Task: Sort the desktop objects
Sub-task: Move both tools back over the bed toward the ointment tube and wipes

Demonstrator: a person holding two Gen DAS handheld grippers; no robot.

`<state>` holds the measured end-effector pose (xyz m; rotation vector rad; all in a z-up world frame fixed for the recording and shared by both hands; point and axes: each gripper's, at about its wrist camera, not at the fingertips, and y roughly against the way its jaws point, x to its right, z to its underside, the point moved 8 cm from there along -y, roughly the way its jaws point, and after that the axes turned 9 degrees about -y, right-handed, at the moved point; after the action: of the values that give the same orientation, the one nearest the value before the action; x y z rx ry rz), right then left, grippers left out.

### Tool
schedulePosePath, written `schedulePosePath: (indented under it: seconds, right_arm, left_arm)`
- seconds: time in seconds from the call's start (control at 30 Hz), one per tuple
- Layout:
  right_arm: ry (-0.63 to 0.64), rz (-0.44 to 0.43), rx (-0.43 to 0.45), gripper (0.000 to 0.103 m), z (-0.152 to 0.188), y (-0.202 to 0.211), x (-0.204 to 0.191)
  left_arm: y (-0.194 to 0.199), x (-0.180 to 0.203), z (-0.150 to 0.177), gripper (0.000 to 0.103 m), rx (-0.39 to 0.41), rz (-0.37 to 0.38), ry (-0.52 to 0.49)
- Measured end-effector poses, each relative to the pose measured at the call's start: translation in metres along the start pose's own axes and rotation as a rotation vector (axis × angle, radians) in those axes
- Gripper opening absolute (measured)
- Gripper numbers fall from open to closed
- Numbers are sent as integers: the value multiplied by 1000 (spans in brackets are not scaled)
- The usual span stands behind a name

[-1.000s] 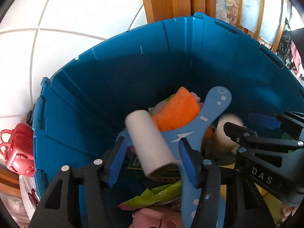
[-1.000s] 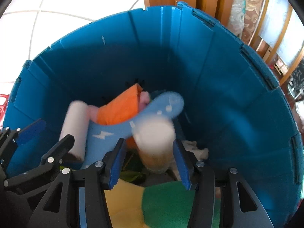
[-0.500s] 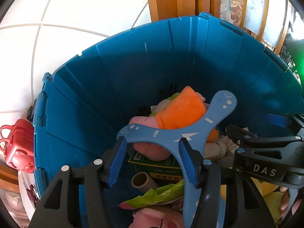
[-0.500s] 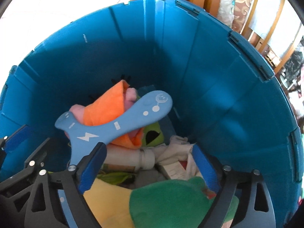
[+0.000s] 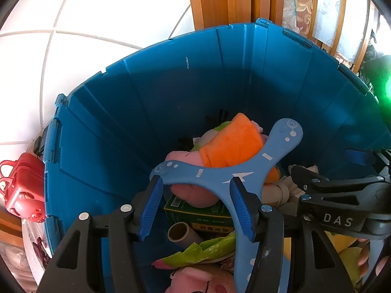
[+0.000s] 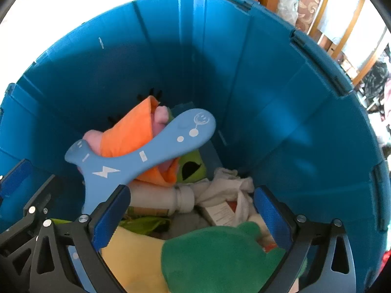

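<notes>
Both grippers hang over a deep blue bin (image 5: 171, 97) and point down into it. My left gripper (image 5: 195, 210) is open with nothing between its blue pads. Below it a paper roll (image 5: 179, 232) lies beside a green box (image 5: 195, 213). My right gripper (image 6: 190, 217) is opening its jaws wide, and nothing is between them. A white bottle (image 6: 158, 199) lies on the pile beneath it. A blue boomerang (image 6: 146, 153) rests across an orange plush (image 6: 132, 131). In the left wrist view the right gripper's black frame (image 5: 342, 195) shows at the right.
The bin also holds a green plush (image 6: 220, 256), a yellow cloth (image 6: 132, 256), white crumpled cloth (image 6: 229, 185) and a green wrapper (image 5: 207, 251). A red toy suitcase (image 5: 22, 185) stands outside the bin's left wall on the white tiled floor (image 5: 97, 12). Wooden furniture (image 5: 232, 0) rises behind.
The paper roll dropped from between the left fingers into the bin. The right jaws spread wide, and the bottle fell onto the pile.
</notes>
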<state>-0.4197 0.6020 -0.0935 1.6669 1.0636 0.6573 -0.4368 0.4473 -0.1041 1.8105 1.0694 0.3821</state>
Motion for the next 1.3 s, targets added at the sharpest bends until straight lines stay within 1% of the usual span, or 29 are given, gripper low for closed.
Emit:
schedulePosePath:
  seconds: [0.1, 0.17, 0.23, 0.27, 0.33, 0.4, 0.43, 0.5, 0.57, 0.63, 0.7, 0.77, 0.8, 0.87, 1.0, 1.1, 1.2, 1.27, 1.3]
  right_arm:
    - [-2, -17, 24, 103, 0, 11, -2]
    - [13, -56, 50, 103, -1, 23, -7]
    - [29, -96, 75, 103, 0, 38, -15]
    - [33, -117, 84, 103, 1, 48, -20]
    - [50, -153, 113, 103, 5, 69, -31]
    - [76, -167, 143, 103, 10, 87, -43]
    - [92, -176, 161, 103, 14, 99, -51]
    - [117, -203, 186, 103, 23, 119, -66]
    - [145, -229, 200, 103, 36, 136, -83]
    - [171, -262, 210, 103, 50, 154, -101]
    - [198, -293, 222, 103, 67, 171, -119]
    - [211, -311, 236, 103, 79, 185, -133]
    - [217, -312, 249, 103, 86, 193, -140]
    - [226, -316, 287, 103, 98, 211, -154]
    - [254, -352, 327, 103, 122, 240, -182]
    - [307, -364, 347, 103, 145, 256, -211]
    - [348, -372, 338, 103, 167, 253, -236]
    - [369, -381, 328, 103, 185, 242, -255]
    - [378, -389, 319, 103, 193, 234, -264]
  left_arm:
    - [12, -6, 0, 56, 11, 27, 26]
    - [26, -10, 3, 56, 3, 89, 47]
    - [48, -16, 7, 56, 20, 135, 55]
    - [59, -21, 9, 56, 37, 127, 51]
    - [82, -37, 15, 56, 84, 78, 42]
    - [109, -60, 27, 58, 134, 24, 48]
    - [118, -70, 32, 60, 152, 0, 63]
    - [134, -90, 45, 71, 187, -40, 95]
    - [151, -111, 63, 73, 226, -76, 120]
    - [165, -132, 83, 73, 262, -96, 135]
    - [176, -150, 101, 73, 287, -117, 159]
    - [184, -171, 127, 73, 302, -131, 192]
    - [187, -177, 135, 73, 302, -132, 199]
    - [192, -192, 160, 73, 288, -142, 208]
    - [195, -215, 206, 73, 265, -182, 186]
    - [189, -232, 243, 73, 242, -161, 198]
    - [180, -244, 277, 73, 204, -166, 217]
    - [170, -254, 302, 73, 185, -145, 246]
    - [165, -260, 314, 73, 171, -148, 267]
